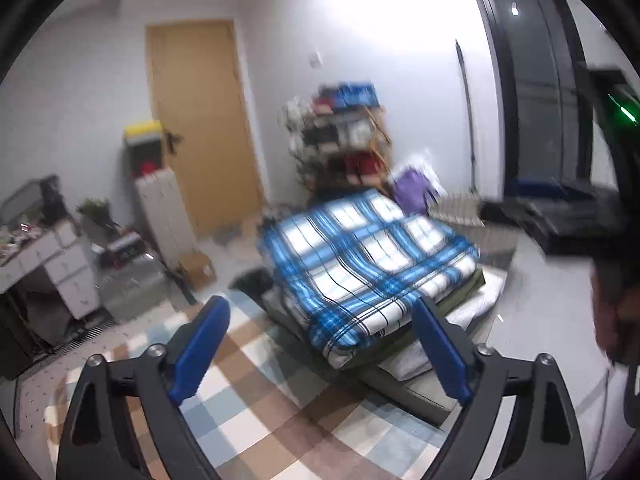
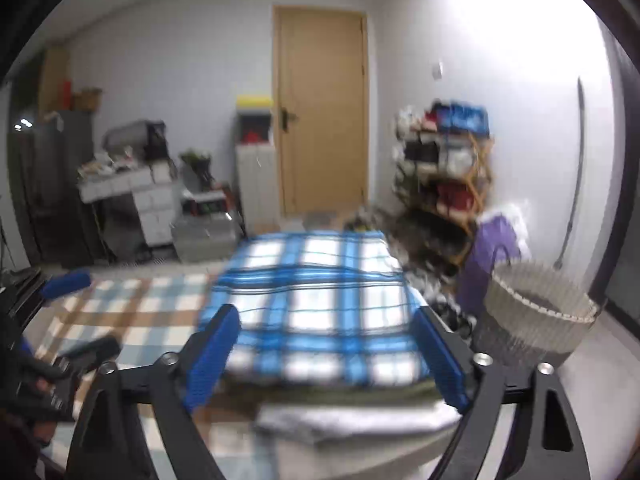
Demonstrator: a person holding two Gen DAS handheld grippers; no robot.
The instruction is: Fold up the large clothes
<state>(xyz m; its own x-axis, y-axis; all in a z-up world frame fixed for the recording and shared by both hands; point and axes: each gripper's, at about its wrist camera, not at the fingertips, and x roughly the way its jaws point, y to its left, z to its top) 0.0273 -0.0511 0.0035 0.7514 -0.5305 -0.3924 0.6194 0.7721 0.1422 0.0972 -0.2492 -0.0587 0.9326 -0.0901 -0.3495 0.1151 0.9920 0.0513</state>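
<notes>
Both grippers are hanging released, the left gripper (image 1: 320,344) and right gripper (image 2: 326,356) with jaws spread wide and nothing between them. The blue plaid cloth (image 1: 372,260) is lying folded atop a stack of folded pieces (image 2: 352,420). This fold looks finished; next they're needing a fresh garment.

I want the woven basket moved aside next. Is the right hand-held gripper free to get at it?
Probably yes. The right hand-held gripper is open with nothing between its pads, and the woven basket stands uncovered just to its right, beside the folded plaid cloth. Nothing visibly blocks the way.
</notes>
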